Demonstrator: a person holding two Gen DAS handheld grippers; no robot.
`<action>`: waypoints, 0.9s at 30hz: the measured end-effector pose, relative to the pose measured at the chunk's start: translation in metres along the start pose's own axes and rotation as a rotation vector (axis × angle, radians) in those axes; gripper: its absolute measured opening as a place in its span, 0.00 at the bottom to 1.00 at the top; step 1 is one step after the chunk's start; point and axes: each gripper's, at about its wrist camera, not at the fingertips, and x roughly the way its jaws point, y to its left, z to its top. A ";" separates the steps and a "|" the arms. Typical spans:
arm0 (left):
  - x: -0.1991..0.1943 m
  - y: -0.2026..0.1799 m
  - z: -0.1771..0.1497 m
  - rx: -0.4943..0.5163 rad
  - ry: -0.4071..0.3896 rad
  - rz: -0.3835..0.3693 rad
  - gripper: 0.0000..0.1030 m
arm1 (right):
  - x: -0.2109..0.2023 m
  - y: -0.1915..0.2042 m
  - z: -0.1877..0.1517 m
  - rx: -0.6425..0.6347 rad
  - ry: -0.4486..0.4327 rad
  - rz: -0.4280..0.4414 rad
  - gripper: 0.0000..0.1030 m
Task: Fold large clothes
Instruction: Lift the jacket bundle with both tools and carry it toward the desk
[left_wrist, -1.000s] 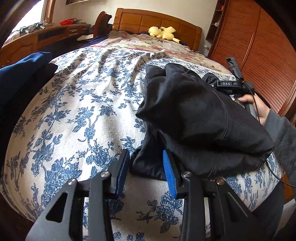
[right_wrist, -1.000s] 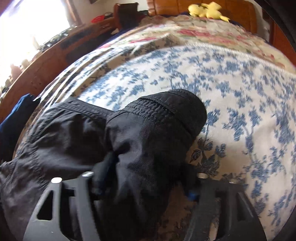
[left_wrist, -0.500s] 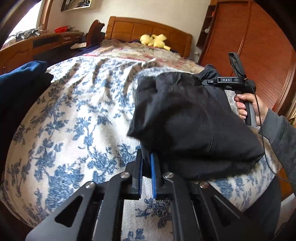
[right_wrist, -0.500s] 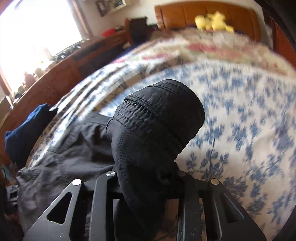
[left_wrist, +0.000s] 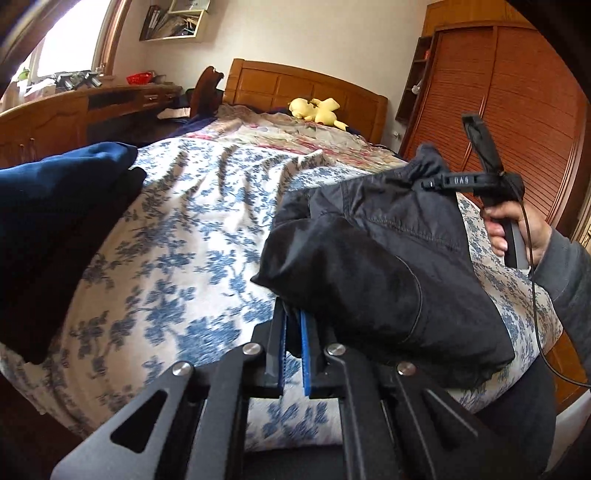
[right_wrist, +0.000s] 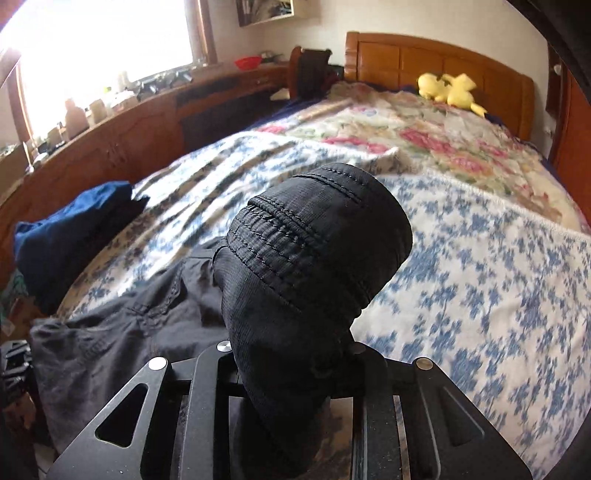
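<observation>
My left claw (left_wrist: 293, 325) and right claw (right_wrist: 291, 354) both pinch the bunched black woven trousers (left_wrist: 384, 266), stretched lengthwise between them.

Open bedspread (left_wrist: 192, 236) beyond blue pile (left_wrist: 55, 192)

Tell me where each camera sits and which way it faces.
Left wrist: on the left gripper, facing the headboard; shows the black garment it pinches, plus the right hand.
Right wrist: on the right gripper, facing the headboard; its jaws clamp the garment's waistband.
Shared: garment, floral bedspread, yellow plush, blue clothes.
</observation>
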 end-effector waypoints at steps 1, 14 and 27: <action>-0.004 0.000 -0.001 0.007 -0.005 0.007 0.04 | 0.002 0.003 -0.005 0.005 0.015 -0.002 0.22; -0.031 0.014 0.014 0.002 -0.073 0.039 0.04 | -0.026 0.043 -0.005 -0.044 -0.032 -0.008 0.21; -0.080 0.076 0.066 -0.009 -0.169 0.159 0.04 | -0.010 0.117 0.063 -0.141 -0.101 0.042 0.21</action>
